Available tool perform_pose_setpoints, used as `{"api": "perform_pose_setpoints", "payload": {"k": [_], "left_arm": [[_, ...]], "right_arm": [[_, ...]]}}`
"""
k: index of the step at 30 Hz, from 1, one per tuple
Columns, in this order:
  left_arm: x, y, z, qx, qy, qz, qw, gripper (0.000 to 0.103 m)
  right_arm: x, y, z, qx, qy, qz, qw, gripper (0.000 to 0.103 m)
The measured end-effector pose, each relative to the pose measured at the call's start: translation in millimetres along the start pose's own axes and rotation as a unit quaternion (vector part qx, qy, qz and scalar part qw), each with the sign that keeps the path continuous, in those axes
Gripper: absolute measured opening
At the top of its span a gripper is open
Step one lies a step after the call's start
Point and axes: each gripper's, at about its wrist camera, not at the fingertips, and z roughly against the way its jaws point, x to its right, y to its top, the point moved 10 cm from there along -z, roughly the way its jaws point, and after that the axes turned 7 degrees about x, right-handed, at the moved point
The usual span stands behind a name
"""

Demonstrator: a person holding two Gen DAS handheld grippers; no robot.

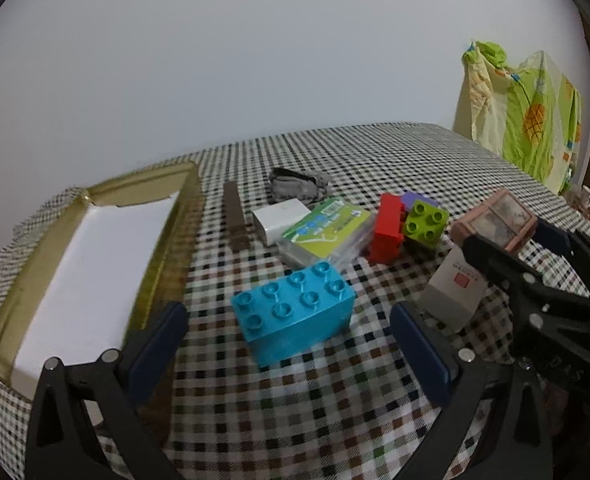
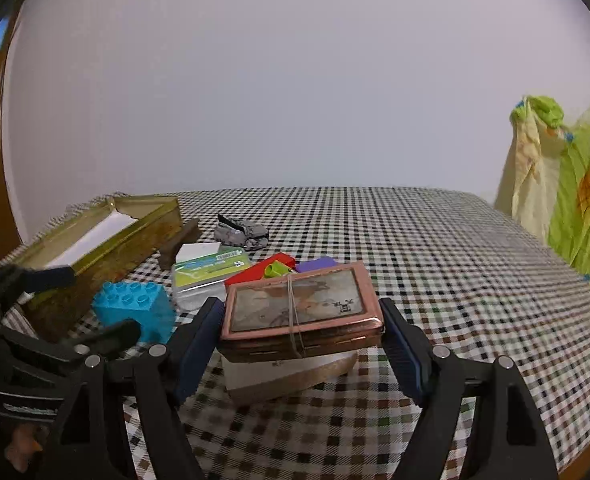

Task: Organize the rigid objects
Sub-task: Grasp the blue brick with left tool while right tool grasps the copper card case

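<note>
My right gripper (image 2: 301,328) is shut on a copper-rimmed case (image 2: 299,304) with a rubber band around it, held just above a white and tan box (image 2: 287,376). The case also shows in the left wrist view (image 1: 495,220), with the right gripper (image 1: 507,240) around it. My left gripper (image 1: 291,336) is open and empty, with a turquoise brick (image 1: 295,312) lying between and just beyond its fingers. A gold tin (image 1: 75,264) with a white lining stands open at the left.
On the checked tablecloth (image 1: 375,400) lie a red brick (image 1: 387,224), a green brick (image 1: 425,220), a purple brick (image 1: 417,199), a green-labelled clear box (image 1: 327,232), a white block (image 1: 279,218), a brown bar (image 1: 235,220) and a grey toy tank (image 1: 299,186). Patterned cloth (image 1: 527,116) hangs at the right.
</note>
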Motion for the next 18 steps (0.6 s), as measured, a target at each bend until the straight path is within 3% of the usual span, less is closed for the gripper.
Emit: {"api": "perform_pose_setpoints", "payload": {"k": [5,9,15,18], "left_arm": [[0,0,-7,-0.013,-0.001,0.004,0.9999,0.102],[1,-3,-18,-0.037,-0.006,0.008,0.9993,0.091],[3,-3,-28,-0.052,-0.001,-0.001,0.9987,0.088],[4,-8,-29,-0.058,-0.005,-0.003,0.9983,0.072]], "right_arm": [[9,-4,-5,-0.003,0.009,-0.026,1.000,0.079],[17,-2,-4,0.007,0.010,-0.050,0.999,0.079],[16,-1,-4,0.012,0.012,-0.054,0.998,0.079],[16,-1,-3,0.013,0.011,-0.049,0.999,0.079]]}}
